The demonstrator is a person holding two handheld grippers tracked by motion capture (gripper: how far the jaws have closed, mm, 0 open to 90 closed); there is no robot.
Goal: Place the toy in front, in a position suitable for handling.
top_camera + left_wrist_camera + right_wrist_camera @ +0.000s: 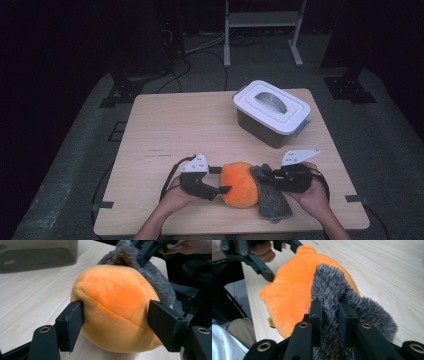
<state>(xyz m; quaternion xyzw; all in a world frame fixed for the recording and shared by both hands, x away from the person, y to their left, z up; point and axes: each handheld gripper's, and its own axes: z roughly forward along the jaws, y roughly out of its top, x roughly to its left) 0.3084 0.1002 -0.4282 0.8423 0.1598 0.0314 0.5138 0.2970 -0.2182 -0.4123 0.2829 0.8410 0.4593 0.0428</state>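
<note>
The person's hands enter at the table's near edge. The left gripper (pixel 220 190) straddles the orange plush toy (pixel 240 184), jaws touching both flanks, apparently to steady it. The right gripper (pixel 329 315) is clenched on the grey furry cover (pixel 352 307), apparently to work it around the toy. Farther back, the plastic box (pixel 272 112) stands with its lid on; contents cannot be told.
</note>
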